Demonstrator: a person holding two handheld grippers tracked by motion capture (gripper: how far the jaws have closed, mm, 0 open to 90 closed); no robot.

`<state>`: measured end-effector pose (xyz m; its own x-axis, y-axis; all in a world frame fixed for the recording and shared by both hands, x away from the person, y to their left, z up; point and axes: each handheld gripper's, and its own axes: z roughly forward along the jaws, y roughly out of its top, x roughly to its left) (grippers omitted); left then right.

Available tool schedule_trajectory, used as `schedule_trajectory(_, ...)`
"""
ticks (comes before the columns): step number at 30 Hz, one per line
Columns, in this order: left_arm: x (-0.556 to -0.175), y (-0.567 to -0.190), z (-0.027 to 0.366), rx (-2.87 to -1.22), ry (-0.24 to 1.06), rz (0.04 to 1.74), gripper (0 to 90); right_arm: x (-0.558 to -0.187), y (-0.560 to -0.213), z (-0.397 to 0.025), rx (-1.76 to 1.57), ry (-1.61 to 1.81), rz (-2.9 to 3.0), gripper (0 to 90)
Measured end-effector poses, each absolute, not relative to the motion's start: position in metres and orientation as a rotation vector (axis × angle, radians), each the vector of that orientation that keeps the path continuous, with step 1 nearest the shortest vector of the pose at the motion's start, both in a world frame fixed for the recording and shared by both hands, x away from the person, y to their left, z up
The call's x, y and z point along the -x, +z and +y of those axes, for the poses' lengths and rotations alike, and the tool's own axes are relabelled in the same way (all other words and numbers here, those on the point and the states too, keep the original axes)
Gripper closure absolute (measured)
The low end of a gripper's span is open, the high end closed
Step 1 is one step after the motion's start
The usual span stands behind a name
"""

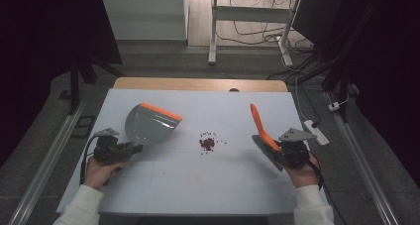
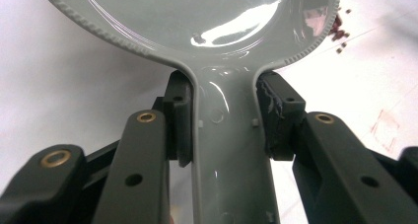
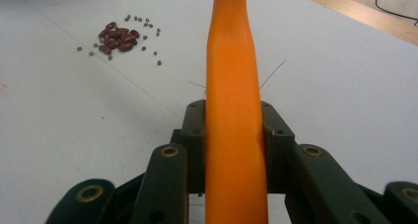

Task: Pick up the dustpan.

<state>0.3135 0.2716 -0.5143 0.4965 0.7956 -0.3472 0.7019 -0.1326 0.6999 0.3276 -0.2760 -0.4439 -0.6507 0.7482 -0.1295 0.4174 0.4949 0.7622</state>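
Two grippers grasp dustpan (image 1: 150, 124) and brush (image 1: 261, 126)

Overhead light leaves the white table (image 1: 198, 175) evenly bright while the room around it, from nine to three o'clock, sinks into near black, glare streaks the grey dustpan (image 2: 197, 17) up close, and both gripper views blur softly at their bottom edges.

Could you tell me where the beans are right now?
In the high view the beans lie mid-table, loose between the dustpan at left and the brush at right.
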Motion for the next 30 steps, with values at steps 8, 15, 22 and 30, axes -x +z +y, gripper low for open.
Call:
schedule_trajectory(8,-0.317,-0.513,0.269,-1.914,0.117,1.160,61.1,-0.331,-0.441,-0.274,-0.970,1.009,2.280,69.9)
schedule_trajectory(15,-0.307,-0.506,0.268,-1.938,0.111,1.087,61.1,-0.332,-0.442,-0.270,-0.977,1.023,2.280,69.9)
schedule_trajectory(22,-0.302,-0.503,0.268,-1.965,0.091,1.033,61.1,-0.335,-0.442,-0.265,-0.974,1.034,2.283,69.9)
schedule_trajectory(30,-0.297,-0.498,0.273,-2.001,0.079,0.993,61.1,-0.339,-0.441,-0.260,-0.982,1.073,2.288,69.9)
